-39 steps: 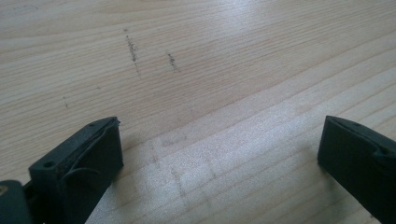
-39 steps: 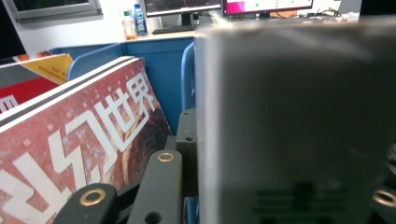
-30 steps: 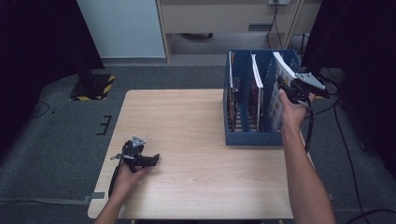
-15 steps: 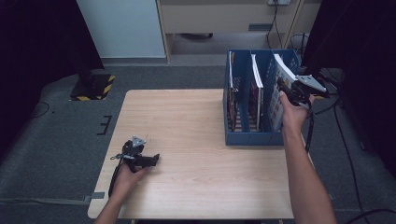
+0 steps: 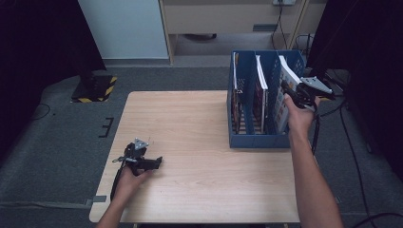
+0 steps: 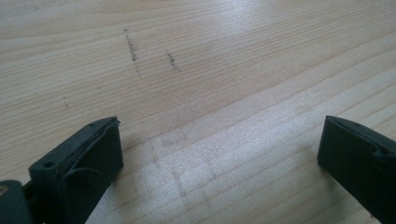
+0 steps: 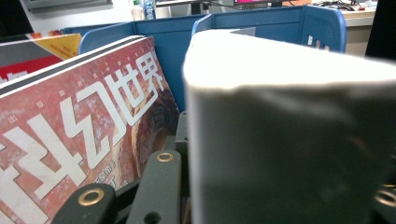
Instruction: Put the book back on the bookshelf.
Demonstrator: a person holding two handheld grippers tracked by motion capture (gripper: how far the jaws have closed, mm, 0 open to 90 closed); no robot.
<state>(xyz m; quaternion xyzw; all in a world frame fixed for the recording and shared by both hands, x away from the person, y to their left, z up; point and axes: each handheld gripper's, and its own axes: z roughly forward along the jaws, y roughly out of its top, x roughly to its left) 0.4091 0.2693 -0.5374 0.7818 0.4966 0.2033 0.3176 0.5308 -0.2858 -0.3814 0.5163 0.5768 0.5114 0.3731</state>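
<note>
1. Because it is being slotted in or pulled out (I cannot tell which), the thick white-edged book (image 5: 285,90) leans in the rightmost compartment of the blue file rack (image 5: 259,140), clamped in the right claw (image 5: 289,91).
2. Its page block looks pale and bulky (image 7: 289,130); beside it stands a red magazine (image 7: 79,135) with white characters.
3. The left claw (image 6: 219,154) rests wide and empty on the wooden bench (image 5: 190,123), well apart.

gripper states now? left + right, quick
Left gripper: open, empty, resting on the table.
Right gripper: shut on a book in the blue rack.
</note>
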